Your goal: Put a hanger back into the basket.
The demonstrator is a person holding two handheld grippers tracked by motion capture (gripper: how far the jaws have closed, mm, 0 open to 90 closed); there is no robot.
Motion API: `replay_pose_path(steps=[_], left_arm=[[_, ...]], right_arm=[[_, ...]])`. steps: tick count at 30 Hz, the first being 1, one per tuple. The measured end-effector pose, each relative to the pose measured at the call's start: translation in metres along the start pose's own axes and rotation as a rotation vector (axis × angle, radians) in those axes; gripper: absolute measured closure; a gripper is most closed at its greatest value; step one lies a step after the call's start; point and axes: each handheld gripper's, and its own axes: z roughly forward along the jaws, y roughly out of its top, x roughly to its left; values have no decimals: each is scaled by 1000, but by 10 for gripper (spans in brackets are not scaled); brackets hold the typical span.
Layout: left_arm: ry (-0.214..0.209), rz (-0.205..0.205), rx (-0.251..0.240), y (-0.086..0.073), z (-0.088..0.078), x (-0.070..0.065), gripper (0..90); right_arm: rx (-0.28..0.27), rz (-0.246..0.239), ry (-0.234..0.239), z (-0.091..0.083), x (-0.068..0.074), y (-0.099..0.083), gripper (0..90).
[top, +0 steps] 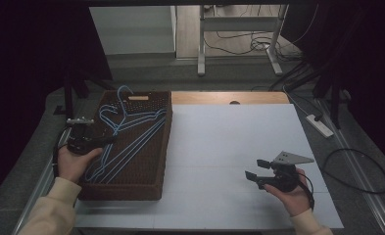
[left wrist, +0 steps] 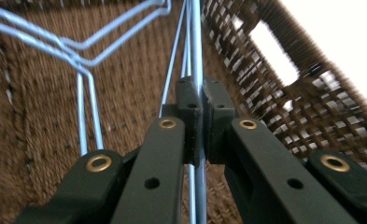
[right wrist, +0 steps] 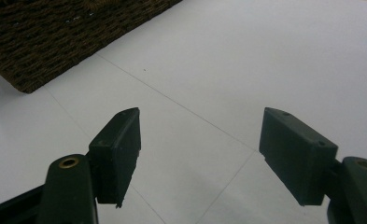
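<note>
Your left tongs are clamped on a thin wire run of the blue hangers, which lie tangled in the woven basket at the counter's nine o'clock. Your right tongs stand wide apart and empty over bare counter at four o'clock. Judged by look, the hangers are light, springy and slick, and likely to snag one another. A straight bar gives the surest hold; the hooks will catch.
</note>
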Motion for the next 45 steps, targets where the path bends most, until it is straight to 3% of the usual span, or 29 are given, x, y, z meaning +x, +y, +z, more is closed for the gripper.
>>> replay_pose_path(steps=[3,5,8,13,19,25,34,40,45], left_arm=[[33,-9,30,0,3,3,865],[49,-24,76,-1,6,6,861],[106,-10,128,-3,12,6,828],[117,9,104,-3,11,4,710],[60,83,-42,-5,-11,-14,481],[-22,159,-122,-14,-24,-45,359],[-114,229,-206,-43,-25,-85,311],[-139,249,-227,-62,-14,-97,307],[-154,261,-234,-69,-9,-100,305]], right_arm=[[1,-2,2,0,0,0,302],[1,-1,4,0,0,0,301],[5,-2,5,1,0,0,298],[5,-5,4,1,1,0,299],[4,1,2,0,0,0,298],[0,6,1,-1,-2,0,296],[-18,2,-38,-10,-10,-1,296],[-37,-9,-58,-17,-16,-2,298],[-45,-16,-59,-20,-17,-1,298]])
